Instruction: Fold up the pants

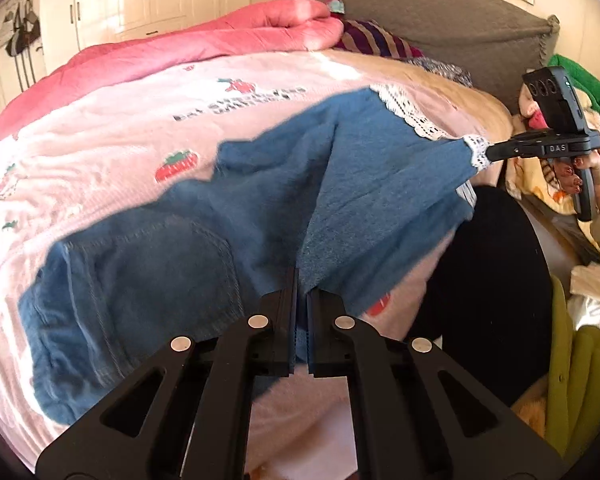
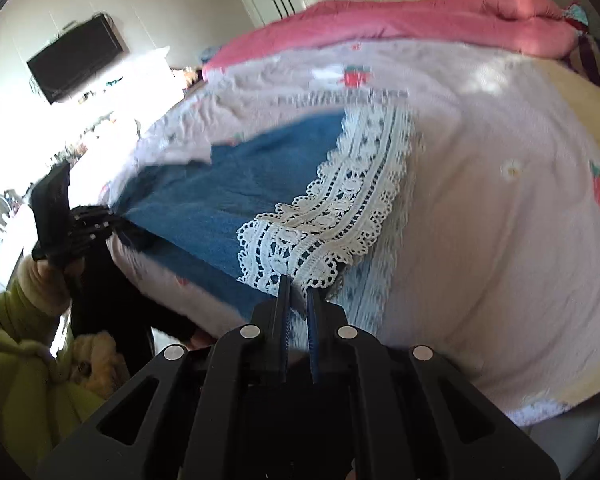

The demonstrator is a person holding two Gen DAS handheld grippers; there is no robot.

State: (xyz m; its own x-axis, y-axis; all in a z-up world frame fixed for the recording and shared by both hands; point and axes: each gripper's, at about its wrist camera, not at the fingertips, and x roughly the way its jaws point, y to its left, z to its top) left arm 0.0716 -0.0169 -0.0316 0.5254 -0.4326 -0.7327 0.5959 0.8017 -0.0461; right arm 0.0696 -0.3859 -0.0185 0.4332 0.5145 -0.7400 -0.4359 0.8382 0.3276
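Blue denim pants [image 1: 160, 248] with a white lace hem [image 2: 340, 208] lie spread on a pink strawberry bedspread [image 1: 100, 140]. At the bottom of the left wrist view, my left gripper [image 1: 302, 280] is shut on a raised fold of the blue cloth near the bed's edge. It shows again in the right wrist view at the left [image 2: 118, 220], pinching the same leg. My right gripper [image 2: 298, 286] is shut on the lace cuff, lifting it slightly. In the left wrist view it appears at the right [image 1: 489, 153], with the leg stretched between both grippers.
A rolled pink quilt [image 1: 220, 40] lies along the far side of the bed, against a grey headboard [image 1: 420, 12]. A black round object [image 1: 492, 280] and piled clothes [image 1: 580, 360] sit beside the bed. A person's green sleeve [image 2: 20, 320] is at the lower left.
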